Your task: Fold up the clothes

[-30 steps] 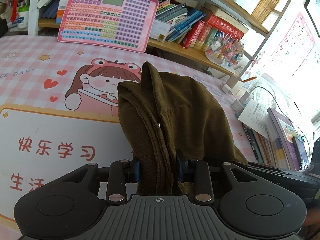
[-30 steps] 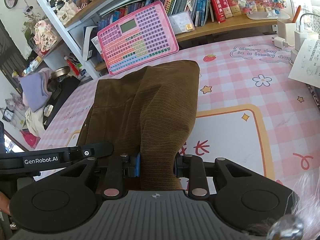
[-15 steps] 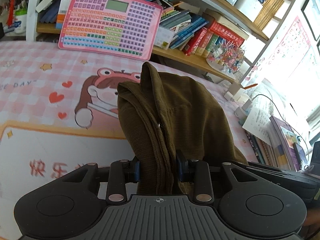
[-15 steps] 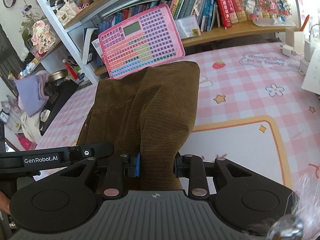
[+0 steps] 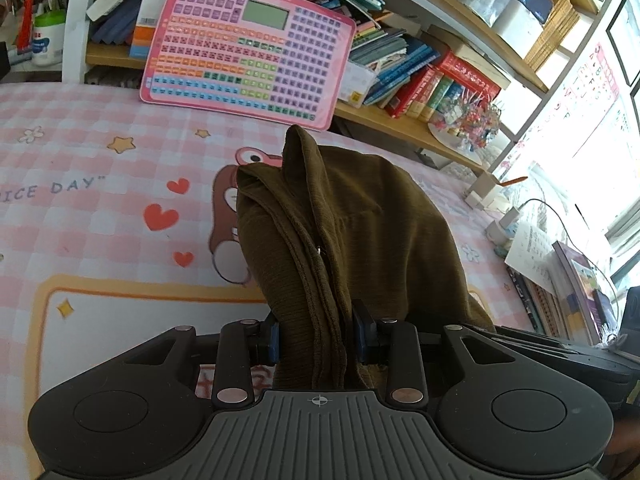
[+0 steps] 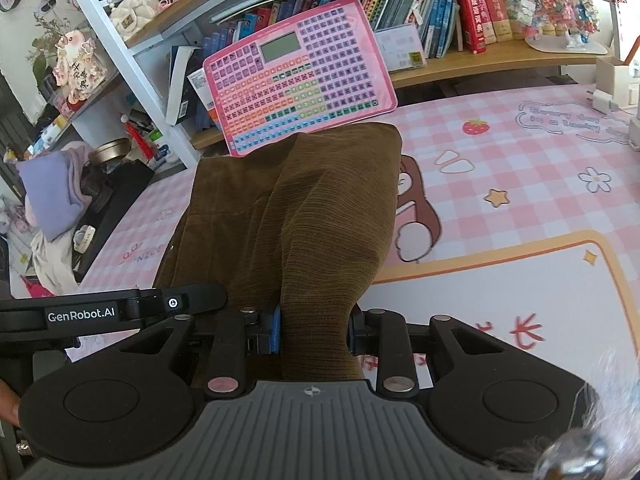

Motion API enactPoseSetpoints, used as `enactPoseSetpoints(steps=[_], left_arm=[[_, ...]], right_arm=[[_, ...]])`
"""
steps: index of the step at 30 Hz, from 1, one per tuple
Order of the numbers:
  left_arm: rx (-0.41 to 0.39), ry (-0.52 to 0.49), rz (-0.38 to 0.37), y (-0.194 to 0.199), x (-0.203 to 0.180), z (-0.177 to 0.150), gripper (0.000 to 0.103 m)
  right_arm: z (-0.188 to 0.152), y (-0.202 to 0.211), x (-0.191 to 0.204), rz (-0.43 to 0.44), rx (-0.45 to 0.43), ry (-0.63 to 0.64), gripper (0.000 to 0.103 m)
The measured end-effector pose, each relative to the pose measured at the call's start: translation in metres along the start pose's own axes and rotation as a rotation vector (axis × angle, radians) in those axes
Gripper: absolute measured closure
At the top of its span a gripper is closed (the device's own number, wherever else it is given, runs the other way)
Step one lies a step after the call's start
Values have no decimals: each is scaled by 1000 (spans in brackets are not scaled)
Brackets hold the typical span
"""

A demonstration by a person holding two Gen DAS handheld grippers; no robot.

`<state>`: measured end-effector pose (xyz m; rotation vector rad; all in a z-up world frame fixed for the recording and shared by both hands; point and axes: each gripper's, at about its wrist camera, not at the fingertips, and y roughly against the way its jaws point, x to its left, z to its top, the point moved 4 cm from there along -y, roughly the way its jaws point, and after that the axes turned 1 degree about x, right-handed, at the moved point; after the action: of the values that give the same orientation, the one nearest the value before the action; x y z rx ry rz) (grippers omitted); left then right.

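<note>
Left wrist view: left gripper (image 5: 316, 338) jaws clamping brown garment (image 5: 360, 220); right gripper (image 6: 314, 330) likewise; cloth hanging fwd over worktop (image 5: 100, 216).

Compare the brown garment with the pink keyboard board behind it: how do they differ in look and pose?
The brown garment is soft, plain and ribbed, bunched in folds; the pink keyboard board is stiff, flat and covered in rows of coloured keys, with a small screen. The garment is gripped by the left claw and the right claw; the board leans tilted, untouched, against the shelf books. Both are over the pink checked mat.
</note>
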<state>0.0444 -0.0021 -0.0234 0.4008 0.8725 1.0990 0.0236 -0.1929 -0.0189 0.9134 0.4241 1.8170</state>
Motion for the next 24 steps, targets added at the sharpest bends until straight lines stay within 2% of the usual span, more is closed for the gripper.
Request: enactPoseSetpoints(steps=[11, 24], left_arm=[[-27, -7, -26, 5, 40, 32, 72], [-72, 16, -37, -39, 104, 114, 71]], right_arm=[[16, -30, 33, -3, -30, 11, 77], [90, -117, 53, -6, -41, 70, 77]])
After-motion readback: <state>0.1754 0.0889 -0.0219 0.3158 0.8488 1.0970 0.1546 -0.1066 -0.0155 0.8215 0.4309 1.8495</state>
